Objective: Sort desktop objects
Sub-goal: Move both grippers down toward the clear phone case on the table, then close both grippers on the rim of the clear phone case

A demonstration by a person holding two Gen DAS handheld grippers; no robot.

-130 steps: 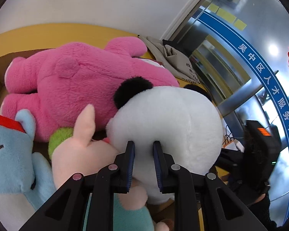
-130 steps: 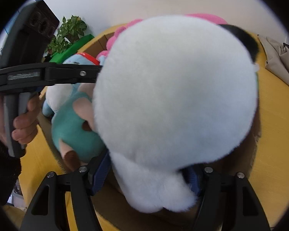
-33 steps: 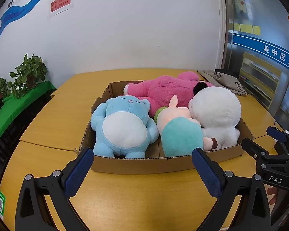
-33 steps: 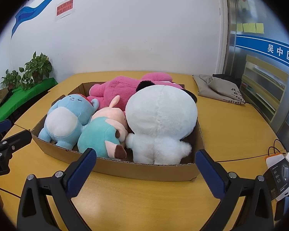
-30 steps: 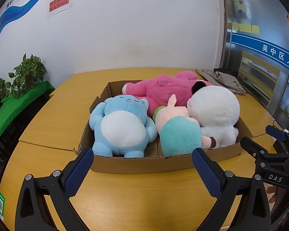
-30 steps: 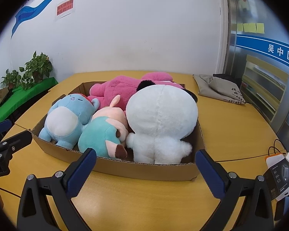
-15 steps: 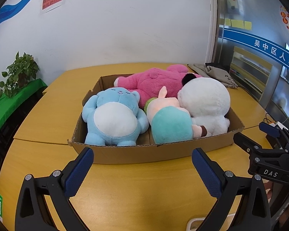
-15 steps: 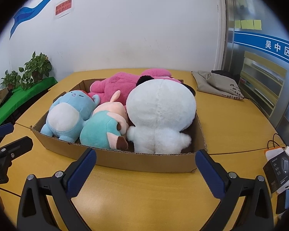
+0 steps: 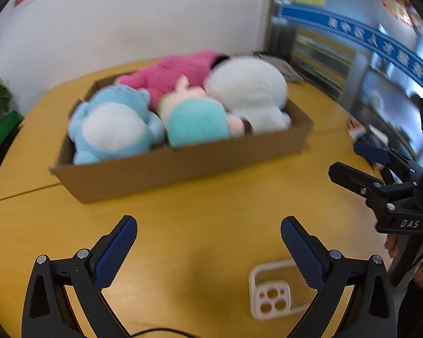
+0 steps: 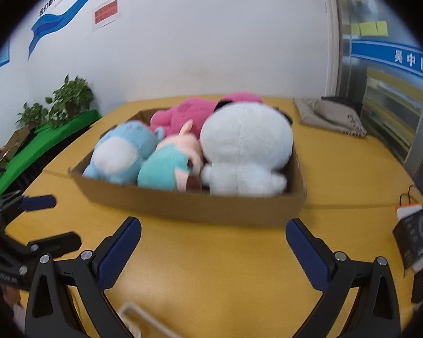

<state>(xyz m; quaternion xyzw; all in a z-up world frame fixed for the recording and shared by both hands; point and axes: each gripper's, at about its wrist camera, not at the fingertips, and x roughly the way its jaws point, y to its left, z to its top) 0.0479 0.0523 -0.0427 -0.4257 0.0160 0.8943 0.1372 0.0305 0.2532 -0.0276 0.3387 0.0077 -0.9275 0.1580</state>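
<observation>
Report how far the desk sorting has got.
Done: four plush toys, blue, teal, pink and white, lie packed in the cardboard box. In hand: nothing; the left gripper and right gripper are both open and empty. Left: a white phone case lies loose on the table.

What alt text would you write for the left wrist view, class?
A cardboard box on a yellow table holds four plush toys. The left gripper hangs open in front; a white phone case lies nearby.
</observation>
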